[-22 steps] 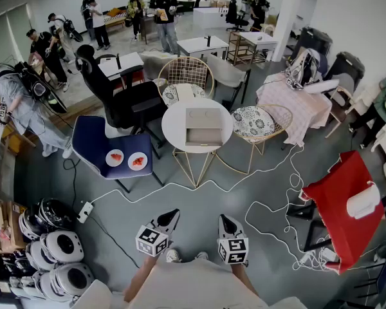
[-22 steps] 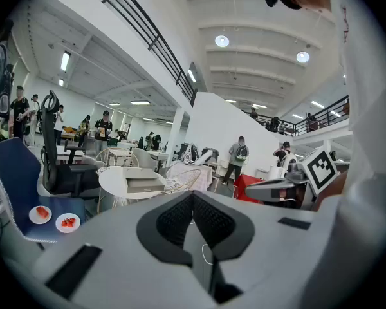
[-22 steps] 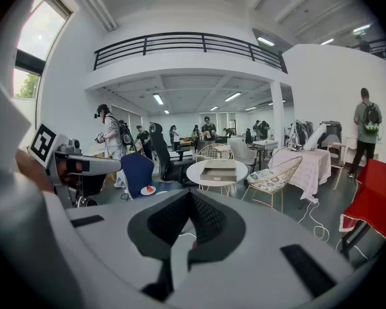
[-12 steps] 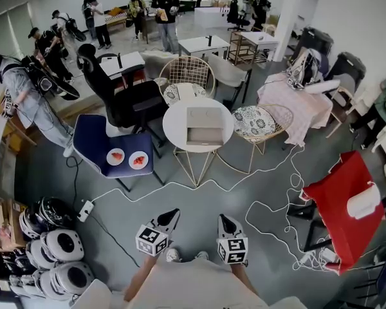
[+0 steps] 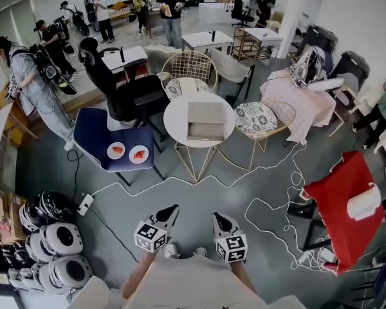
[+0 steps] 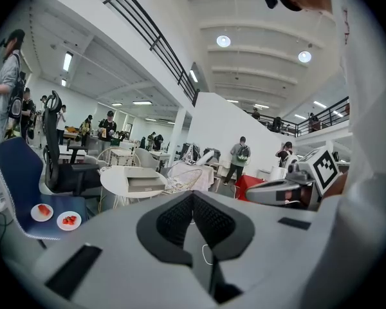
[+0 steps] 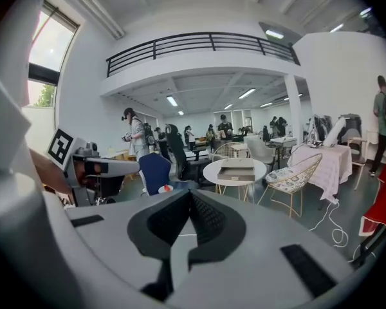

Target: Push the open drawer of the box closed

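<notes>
A flat grey-beige box (image 5: 204, 120) with its drawer pulled out toward me lies on a round white table (image 5: 174, 126) several steps ahead. It also shows far off in the left gripper view, box (image 6: 145, 184), and in the right gripper view, box (image 7: 237, 168). My left gripper (image 5: 172, 209) and right gripper (image 5: 217, 217) hang side by side close to my body, above the grey floor and well short of the table. The left gripper (image 6: 193, 195) and the right gripper (image 7: 190, 195) are both shut, with nothing between their jaws.
A blue chair (image 5: 96, 134) with two small plates (image 5: 127, 152) stands left of the table, and a black office chair (image 5: 125, 98) stands behind it. Gold wire chairs (image 5: 265, 122) flank the table. A white cable (image 5: 270, 205) snakes over the floor. Helmets (image 5: 51, 250) pile at left, a red stand (image 5: 338, 201) at right.
The head view has shifted a little toward the table. A person at the far left has walked across. Both grippers stay low, near my body and shut.
</notes>
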The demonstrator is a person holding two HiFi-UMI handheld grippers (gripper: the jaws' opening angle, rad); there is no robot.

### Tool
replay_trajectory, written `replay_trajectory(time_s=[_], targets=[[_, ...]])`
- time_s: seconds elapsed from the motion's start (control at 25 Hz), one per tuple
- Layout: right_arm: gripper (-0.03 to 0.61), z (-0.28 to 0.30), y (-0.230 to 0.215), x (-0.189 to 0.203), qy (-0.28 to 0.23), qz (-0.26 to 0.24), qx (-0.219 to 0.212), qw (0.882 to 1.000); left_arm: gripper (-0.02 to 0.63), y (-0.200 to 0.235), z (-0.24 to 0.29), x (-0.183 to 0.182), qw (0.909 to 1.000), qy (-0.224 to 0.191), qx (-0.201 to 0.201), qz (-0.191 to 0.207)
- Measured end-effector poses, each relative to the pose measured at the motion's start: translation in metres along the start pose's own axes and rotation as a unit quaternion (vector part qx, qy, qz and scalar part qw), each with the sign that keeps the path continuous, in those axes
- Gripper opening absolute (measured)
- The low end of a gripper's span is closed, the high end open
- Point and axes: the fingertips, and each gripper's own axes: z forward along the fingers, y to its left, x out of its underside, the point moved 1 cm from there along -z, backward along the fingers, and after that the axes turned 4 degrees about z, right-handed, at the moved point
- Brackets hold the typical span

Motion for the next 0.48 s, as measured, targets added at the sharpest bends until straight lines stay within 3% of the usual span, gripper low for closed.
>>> replay_trajectory(time_s=[0.48], targets=[[0.015,-0.003,-0.019,0.018,0.031,0.01,-0.07,0.997,0.011,-0.011,0.019,-0.003,0.9993,-0.016,-0.033,0.006]])
